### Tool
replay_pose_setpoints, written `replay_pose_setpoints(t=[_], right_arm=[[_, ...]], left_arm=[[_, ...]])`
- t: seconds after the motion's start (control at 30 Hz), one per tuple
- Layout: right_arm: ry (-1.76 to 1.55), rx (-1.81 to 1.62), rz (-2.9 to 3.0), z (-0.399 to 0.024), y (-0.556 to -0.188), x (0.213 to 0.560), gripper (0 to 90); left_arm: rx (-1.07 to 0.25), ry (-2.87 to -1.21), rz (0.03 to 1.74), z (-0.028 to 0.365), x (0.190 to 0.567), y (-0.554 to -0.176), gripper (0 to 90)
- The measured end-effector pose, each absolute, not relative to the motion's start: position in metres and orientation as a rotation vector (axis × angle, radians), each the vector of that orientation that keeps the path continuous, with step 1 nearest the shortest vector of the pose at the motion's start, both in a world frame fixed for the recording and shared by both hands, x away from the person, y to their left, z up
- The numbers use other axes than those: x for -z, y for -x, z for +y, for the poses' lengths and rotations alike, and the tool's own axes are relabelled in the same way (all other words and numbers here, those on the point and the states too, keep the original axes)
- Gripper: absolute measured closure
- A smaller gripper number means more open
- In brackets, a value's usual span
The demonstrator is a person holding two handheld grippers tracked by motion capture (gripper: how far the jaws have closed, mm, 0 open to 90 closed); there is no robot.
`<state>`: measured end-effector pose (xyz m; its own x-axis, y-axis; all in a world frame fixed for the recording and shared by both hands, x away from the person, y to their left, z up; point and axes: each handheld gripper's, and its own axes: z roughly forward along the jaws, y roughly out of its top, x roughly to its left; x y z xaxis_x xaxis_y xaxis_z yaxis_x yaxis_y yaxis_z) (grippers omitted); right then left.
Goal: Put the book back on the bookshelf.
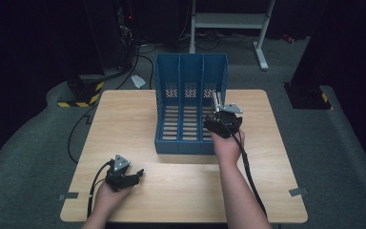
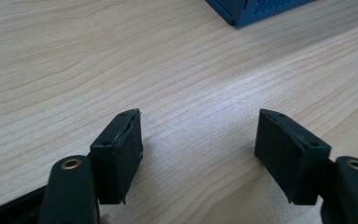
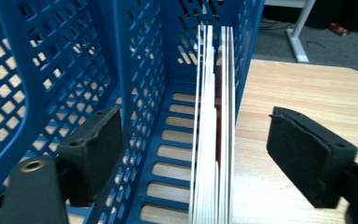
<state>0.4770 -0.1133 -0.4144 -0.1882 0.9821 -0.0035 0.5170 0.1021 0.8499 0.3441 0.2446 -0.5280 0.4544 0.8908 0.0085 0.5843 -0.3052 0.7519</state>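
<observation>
High view: right gripper (image 1: 218,106) sits at the right compartment of the blue rack (image 1: 190,76), where white boards (image 1: 215,101) stand upright on edge. Right gripper view has the boards (image 3: 213,140) between the jaws, which are spread wide with gaps on both sides, so nothing is gripped; the left jaw sits beyond the rack's divider, the right jaw outside the rack's wall. Looks like the release step, boards filed in the rack. Next move, my guess: back the right gripper straight out of the rack without clipping the boards or divider. Left gripper (image 1: 132,177) rests on the tabletop (image 1: 124,119) near the rack's front-left corner, jaws spread, empty.
</observation>
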Motion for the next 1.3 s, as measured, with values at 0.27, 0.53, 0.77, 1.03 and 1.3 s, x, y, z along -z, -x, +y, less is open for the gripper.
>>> replay_pose_setpoints(t=[0.27, 0.53, 0.77, 1.03, 1.3], right_arm=[[-1.433, -1.037, 1.790, -0.112, -0.462, 0.409, 15.1], [-1.375, -1.099, 1.836, -0.115, -0.435, 0.410, 14.5], [-1.309, -1.133, 1.867, -0.128, -0.409, 0.420, 14.3], [-1.271, -1.096, 1.931, -0.154, -0.382, 0.448, 14.3], [-1.342, -1.015, 1.989, -0.187, -0.373, 0.486, 14.3]], left_arm=[[-0.568, -2.015, 1.228, 0.245, 0.528, -0.344, 31.6], [-0.569, -2.013, 1.229, 0.244, 0.528, -0.345, 30.4], [-0.568, -2.015, 1.228, 0.244, 0.528, -0.345, 30.3], [-0.564, -2.014, 1.231, 0.243, 0.528, -0.345, 29.6], [-0.567, -2.015, 1.230, 0.243, 0.528, -0.346, 29.5]])
